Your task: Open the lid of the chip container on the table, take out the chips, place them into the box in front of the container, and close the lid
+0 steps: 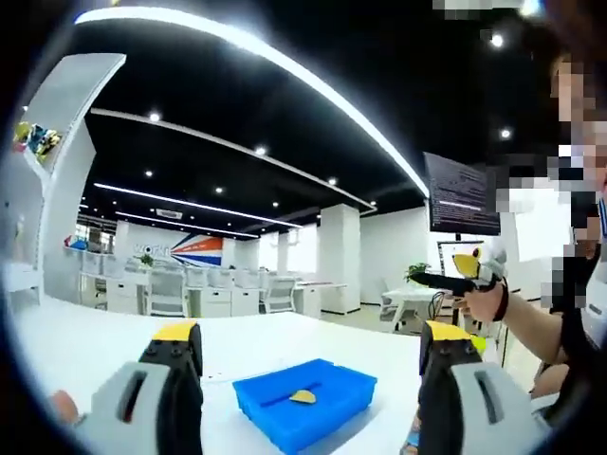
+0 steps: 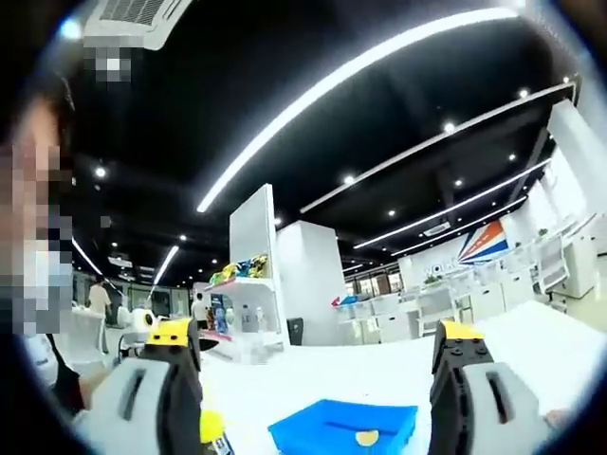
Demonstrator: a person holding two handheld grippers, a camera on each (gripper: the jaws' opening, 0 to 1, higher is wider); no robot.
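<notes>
In the left gripper view, my left claw (image 1: 311, 353) rises from the bottom of the frame with its two yellow-tipped jaws spread wide, and nothing is held between them. Just past the jaws, low in the middle of the frame, a blue box (image 1: 303, 398) sits on the white table (image 1: 95, 332), and one yellow chip (image 1: 303, 396) lies flat inside it. Farther off, at the right side of the frame, a person's hand (image 1: 488, 299) holds a black tool with a yellow top. Behind that, a dark screen (image 1: 463, 194) hangs in the upper right, and rows of white chairs and desks stand far back at the left. In the right gripper view, my right claw (image 2: 318, 353) also comes up from the bottom with its jaws wide apart and nothing in them. Low between the jaws sits the blue box (image 2: 343, 427) with the yellow chip (image 2: 365, 438) in it. By the left jaw, at the bottom edge, I see a bit of yellow with a label under it (image 2: 213, 431), but I cannot tell what it is. Far back at the left a white shelf (image 2: 237, 284) holds bright packs, and long white lights cross the black ceiling.
</notes>
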